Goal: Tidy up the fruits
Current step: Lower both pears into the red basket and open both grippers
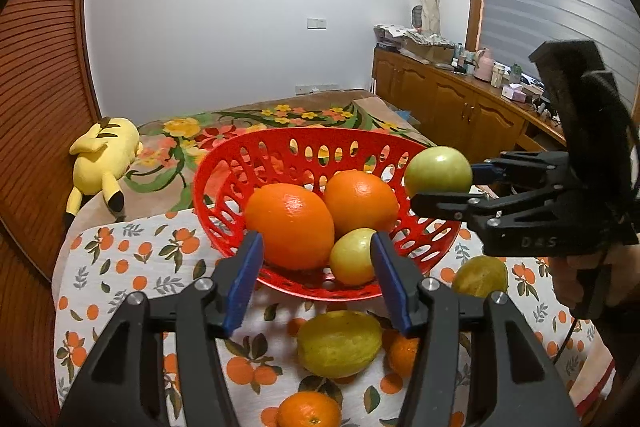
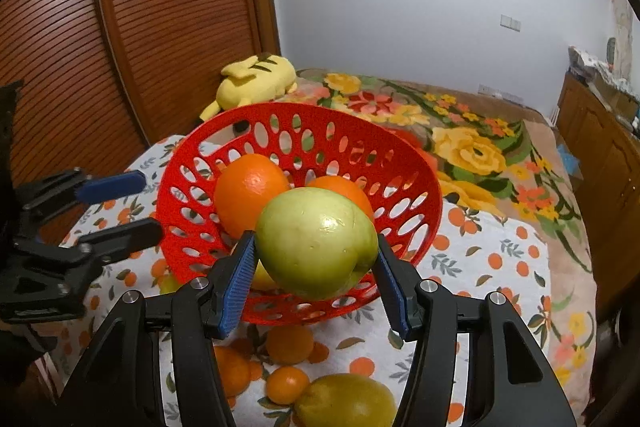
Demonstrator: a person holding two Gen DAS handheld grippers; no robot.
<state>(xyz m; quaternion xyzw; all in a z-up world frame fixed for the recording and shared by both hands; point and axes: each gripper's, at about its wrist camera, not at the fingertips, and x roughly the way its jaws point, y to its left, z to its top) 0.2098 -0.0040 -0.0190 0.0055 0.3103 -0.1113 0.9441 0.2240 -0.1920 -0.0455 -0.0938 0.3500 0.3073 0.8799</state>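
A red perforated basket stands on an orange-print cloth and holds two oranges and a small yellow-green fruit. My left gripper stands open just outside the basket's near rim, with nothing between its blue pads. My right gripper is shut on a pale green round fruit, held over the basket's rim. Loose on the cloth in front of the basket lie yellow-green fruits and small oranges.
A yellow plush toy lies on a floral blanket behind the table. A slatted wooden door fills the left side. A cluttered wooden cabinet runs along the right. A person's hand grips the right tool.
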